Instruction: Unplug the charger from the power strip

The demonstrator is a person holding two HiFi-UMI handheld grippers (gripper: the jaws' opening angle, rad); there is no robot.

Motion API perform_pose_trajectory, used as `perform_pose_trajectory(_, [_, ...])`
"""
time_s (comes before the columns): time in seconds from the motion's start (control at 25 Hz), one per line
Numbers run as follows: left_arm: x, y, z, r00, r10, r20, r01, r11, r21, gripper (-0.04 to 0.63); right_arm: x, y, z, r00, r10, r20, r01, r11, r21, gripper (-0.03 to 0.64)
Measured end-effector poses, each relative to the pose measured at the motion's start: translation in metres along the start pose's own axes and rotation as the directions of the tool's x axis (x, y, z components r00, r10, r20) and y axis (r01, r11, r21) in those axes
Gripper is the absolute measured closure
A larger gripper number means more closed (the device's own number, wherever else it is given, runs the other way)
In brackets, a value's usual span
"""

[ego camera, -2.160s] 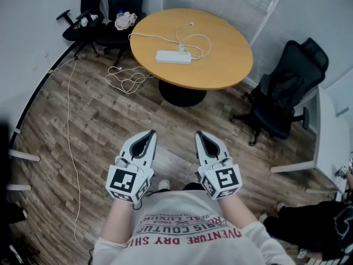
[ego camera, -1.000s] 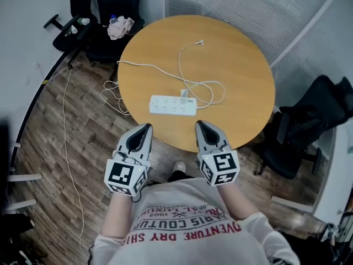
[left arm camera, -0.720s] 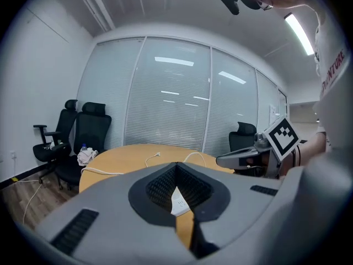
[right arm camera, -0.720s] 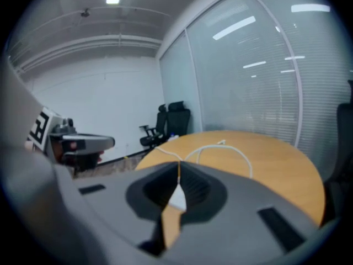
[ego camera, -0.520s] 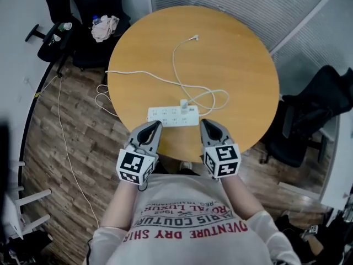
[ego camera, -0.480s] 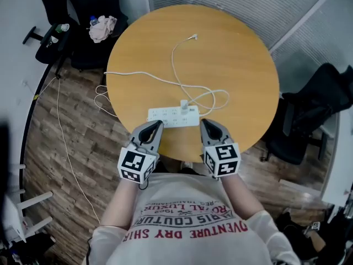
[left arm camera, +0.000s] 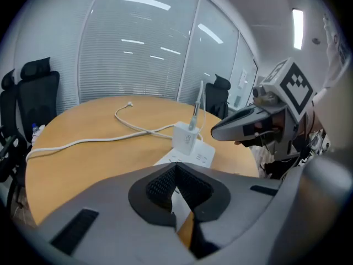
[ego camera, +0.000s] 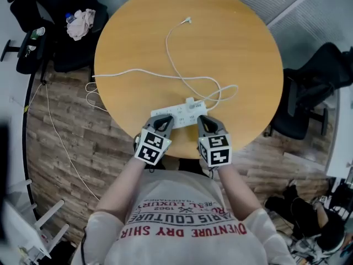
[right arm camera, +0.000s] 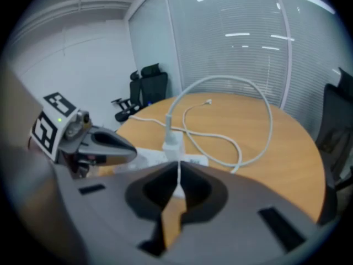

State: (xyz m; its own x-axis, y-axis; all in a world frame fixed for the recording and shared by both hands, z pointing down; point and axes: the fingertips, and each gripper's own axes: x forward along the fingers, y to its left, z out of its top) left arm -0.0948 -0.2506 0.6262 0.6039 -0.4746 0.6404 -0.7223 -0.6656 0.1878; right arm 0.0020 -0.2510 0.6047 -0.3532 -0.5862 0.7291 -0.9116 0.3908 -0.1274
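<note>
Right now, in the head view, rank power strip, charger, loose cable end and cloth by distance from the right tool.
1. power strip, just ahead of the right tool.
2. charger, plugged into it.
3. loose cable end, table's far side.
4. cloth, on chair, far left.

The person is wearing a white short-sleeved T-shirt [ego camera: 182, 225] carrying red printed lettering [ego camera: 187, 225] across the chest. Just beyond the T-shirt, the grey plastic left gripper [ego camera: 162, 118] and grey plastic right gripper [ego camera: 204, 119] are each showing black inner pads [left arm camera: 160, 186] and a white cube [ego camera: 153, 147] with black square markers.
</note>
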Motion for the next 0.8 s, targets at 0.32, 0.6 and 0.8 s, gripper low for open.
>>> perform_pose_trajectory(0.32, [0.025, 0.012, -0.015, 0.993, -0.005, -0.116, 0.004, 1.0, -0.007, 0.561, 0.032, 0.014, -0.006, 0.995, -0.01, -0.096, 0.015, 0.998, 0.053, 0.443])
perform_pose_trajectory(0.6, [0.024, 0.01, -0.015, 0.993, -0.044, -0.11, 0.04, 0.999, -0.034, 0.561, 0.058, 0.01, 0.002, 0.991, -0.04, -0.126, 0.048, 0.997, 0.063, 0.426])
perform_pose_trajectory(0.8, [0.028, 0.011, -0.014, 0.994, -0.036, -0.101, 0.034, 0.999, -0.02, 0.561, 0.068, 0.009, 0.004, 0.988, -0.08, -0.13, 0.087, 0.995, 0.052, 0.456])
